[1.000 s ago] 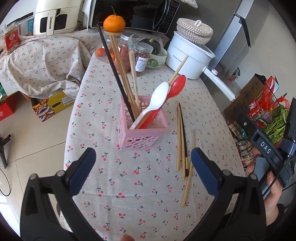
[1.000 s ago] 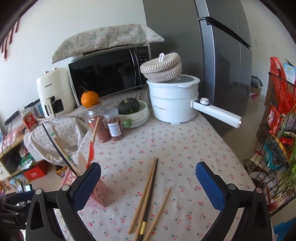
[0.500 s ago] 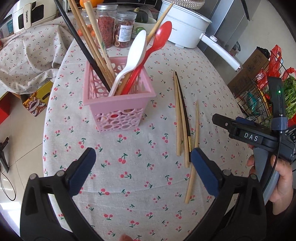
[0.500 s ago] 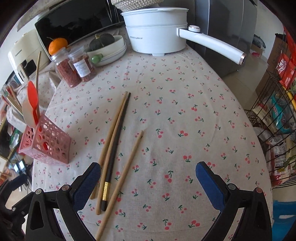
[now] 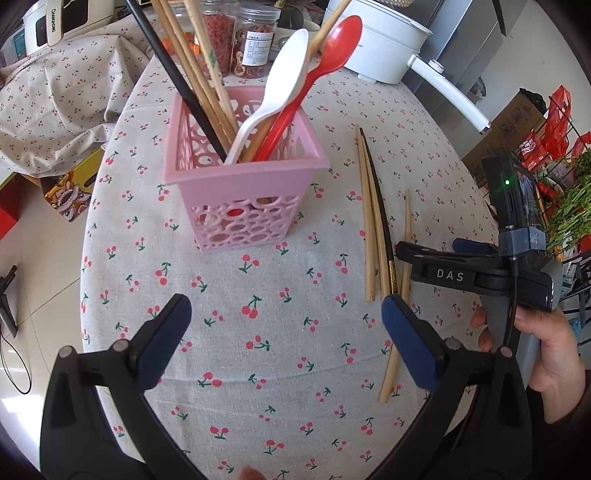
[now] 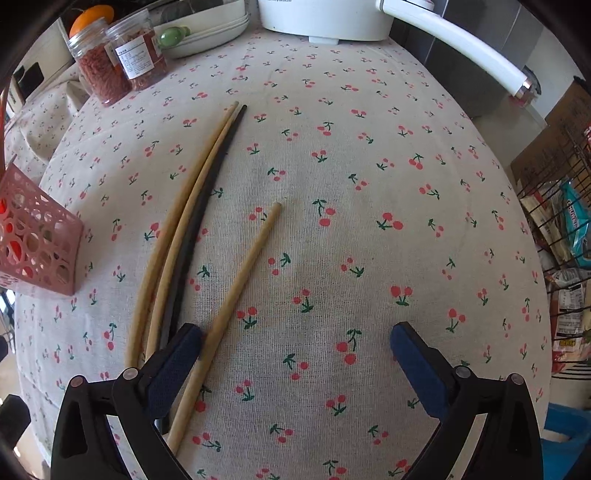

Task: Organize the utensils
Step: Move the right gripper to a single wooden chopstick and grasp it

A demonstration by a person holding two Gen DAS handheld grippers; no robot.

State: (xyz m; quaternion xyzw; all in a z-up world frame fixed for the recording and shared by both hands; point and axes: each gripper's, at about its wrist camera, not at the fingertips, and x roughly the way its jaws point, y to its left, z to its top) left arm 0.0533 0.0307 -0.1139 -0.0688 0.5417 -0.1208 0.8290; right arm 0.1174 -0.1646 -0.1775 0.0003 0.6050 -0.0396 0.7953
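A pink perforated basket (image 5: 240,192) stands on the cherry-print cloth and holds several chopsticks, a white spoon (image 5: 280,88) and a red spoon (image 5: 325,62). Its corner shows at the left of the right wrist view (image 6: 33,254). Loose chopsticks lie right of it: two wooden ones (image 6: 184,221) and a black one (image 6: 207,192) side by side, and a single wooden one (image 6: 236,295) apart. My left gripper (image 5: 284,339) is open and empty, low over the cloth in front of the basket. My right gripper (image 6: 295,354) is open, low over the cloth, its left finger at the near ends of the chopsticks.
Two jars of red dried goods (image 6: 118,62) and an orange (image 6: 90,16) stand at the back. A white pot with a long handle (image 6: 461,48) and a plate stack (image 6: 207,29) are behind. A wire rack with packets (image 6: 565,236) stands right of the table.
Both grippers have moved down and forward, closer to the table. The right gripper has come down over the loose chopsticks. Both remain open.
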